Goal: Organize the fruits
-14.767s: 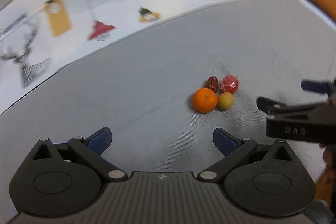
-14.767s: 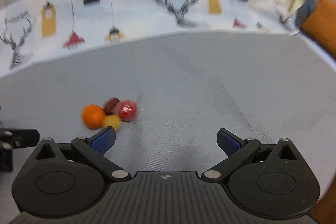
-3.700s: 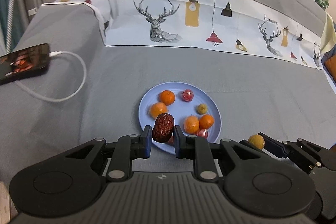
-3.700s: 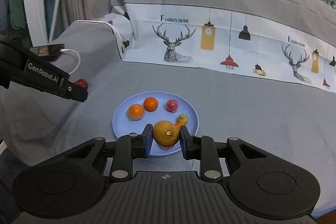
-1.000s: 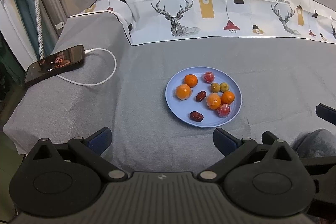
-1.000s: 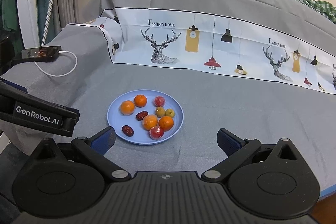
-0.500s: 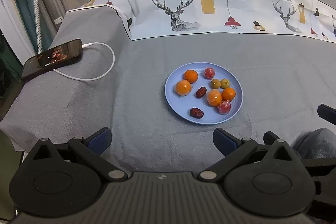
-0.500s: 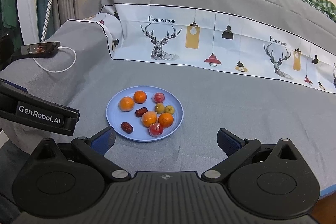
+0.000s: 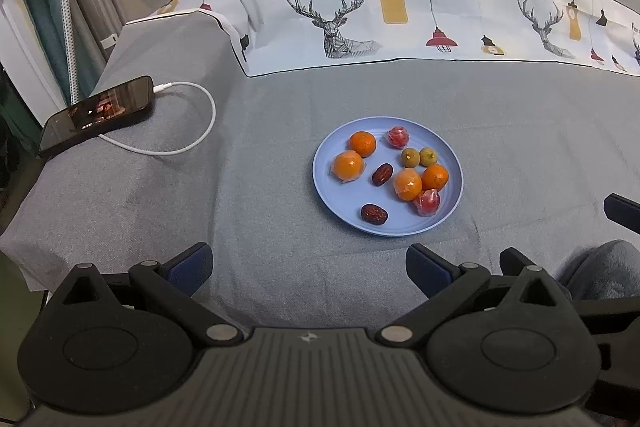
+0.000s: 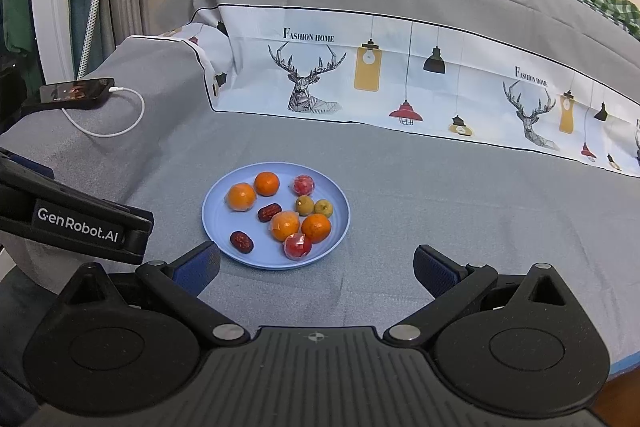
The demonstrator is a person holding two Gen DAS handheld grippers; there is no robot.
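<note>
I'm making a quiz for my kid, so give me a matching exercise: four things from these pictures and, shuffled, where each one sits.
Things:
1. black smartphone
2. round light-blue plate
3. wrinkled dark-red date
4. white deer-print cloth

Places:
A. near edge of the plate
B. far left, plugged into a white cable
C. far band across the grey cover
D. middle, holding the fruits

Pairs: 1-B, 2-D, 3-A, 4-C
</note>
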